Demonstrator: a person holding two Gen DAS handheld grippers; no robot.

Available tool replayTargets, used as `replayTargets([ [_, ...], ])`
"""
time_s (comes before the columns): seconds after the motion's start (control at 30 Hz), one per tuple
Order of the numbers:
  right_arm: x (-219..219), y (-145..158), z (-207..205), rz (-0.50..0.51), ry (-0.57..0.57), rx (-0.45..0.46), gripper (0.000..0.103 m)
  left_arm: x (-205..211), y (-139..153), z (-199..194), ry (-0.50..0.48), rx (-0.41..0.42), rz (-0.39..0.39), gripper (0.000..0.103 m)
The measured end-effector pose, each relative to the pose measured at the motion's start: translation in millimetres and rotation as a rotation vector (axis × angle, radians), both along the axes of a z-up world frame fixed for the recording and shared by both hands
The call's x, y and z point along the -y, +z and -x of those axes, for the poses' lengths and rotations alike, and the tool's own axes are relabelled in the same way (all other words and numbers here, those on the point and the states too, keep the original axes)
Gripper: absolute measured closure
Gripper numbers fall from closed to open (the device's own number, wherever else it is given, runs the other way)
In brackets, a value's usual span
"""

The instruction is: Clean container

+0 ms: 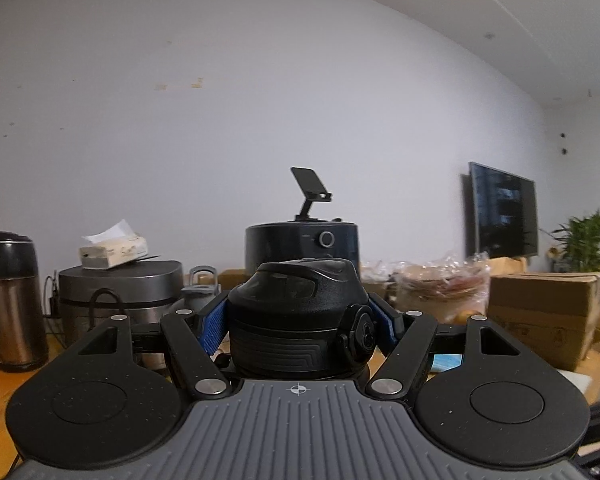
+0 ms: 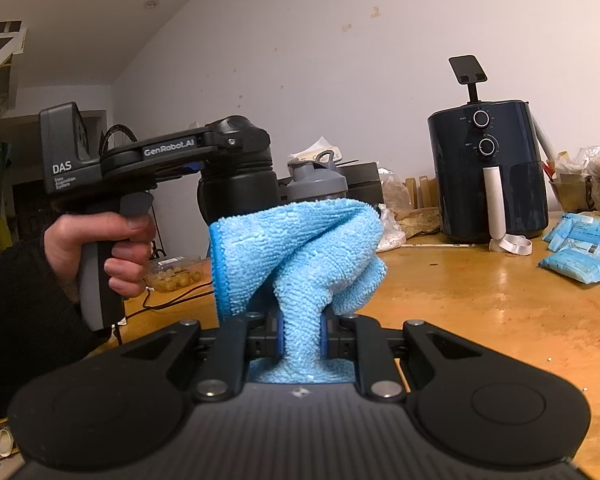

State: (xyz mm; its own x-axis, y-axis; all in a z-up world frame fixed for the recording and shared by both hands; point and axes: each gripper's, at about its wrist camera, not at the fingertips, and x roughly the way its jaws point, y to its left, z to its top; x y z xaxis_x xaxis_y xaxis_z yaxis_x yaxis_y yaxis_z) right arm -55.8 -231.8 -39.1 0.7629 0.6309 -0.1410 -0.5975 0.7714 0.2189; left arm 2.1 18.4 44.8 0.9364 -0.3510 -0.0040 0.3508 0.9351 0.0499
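My left gripper [image 1: 298, 320] is shut on the lid end of a black bottle [image 1: 296, 312], with its blue pads pressed on both sides. In the right wrist view the same black bottle [image 2: 238, 188] hangs upright from the left gripper [image 2: 220, 148], raised above the table. My right gripper [image 2: 300, 336] is shut on a light blue microfibre cloth [image 2: 296, 248]. The cloth bunches up in front of the bottle's lower body and hides it.
A wooden table [image 2: 480, 300] holds a dark air fryer [image 2: 488, 168], a grey shaker bottle [image 2: 316, 182], blue snack packets [image 2: 580, 240] and a tub of food [image 2: 174, 274]. In the left wrist view stand a rice cooker [image 1: 120, 288], a thermos [image 1: 12, 300] and cardboard boxes [image 1: 540, 312].
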Motion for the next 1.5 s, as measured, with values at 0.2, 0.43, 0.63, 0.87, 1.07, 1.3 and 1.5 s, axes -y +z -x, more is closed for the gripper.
replayTargets([
  [0.2,-0.4,-0.3,-1.5,-0.002,0.003,-0.001,0.092,-8.3,1.0,-6.4,-0.081,-0.012,-0.002,0.035],
  [0.43,0.2,-2.0,-0.4,-0.003,0.004,-0.002,0.092,-18.0,2.3,-13.9,-0.175,-0.026,-0.005,0.035],
  [0.63,-1.9,-1.3,-0.6,-0.001,0.009,0.0,0.092,-20.1,1.8,-17.5,-0.198,-0.028,-0.004,0.035],
  [0.87,-10.0,5.3,-4.1,0.007,0.023,0.018,0.092,-17.8,1.1,-16.7,-0.197,-0.029,-0.007,0.035],
  [1.07,-20.7,16.0,-11.6,0.018,0.043,0.044,0.092,-18.5,1.8,-15.6,-0.199,-0.031,-0.01,0.035],
  [1.3,-32.1,25.3,-22.5,0.028,0.06,0.058,0.092,-18.5,2.6,-15.3,-0.2,-0.033,-0.014,0.035],
  [1.5,-42.1,31.5,-29.2,0.044,0.08,0.069,0.092,-21.8,3.5,-16.7,-0.199,-0.042,-0.007,0.035],
])
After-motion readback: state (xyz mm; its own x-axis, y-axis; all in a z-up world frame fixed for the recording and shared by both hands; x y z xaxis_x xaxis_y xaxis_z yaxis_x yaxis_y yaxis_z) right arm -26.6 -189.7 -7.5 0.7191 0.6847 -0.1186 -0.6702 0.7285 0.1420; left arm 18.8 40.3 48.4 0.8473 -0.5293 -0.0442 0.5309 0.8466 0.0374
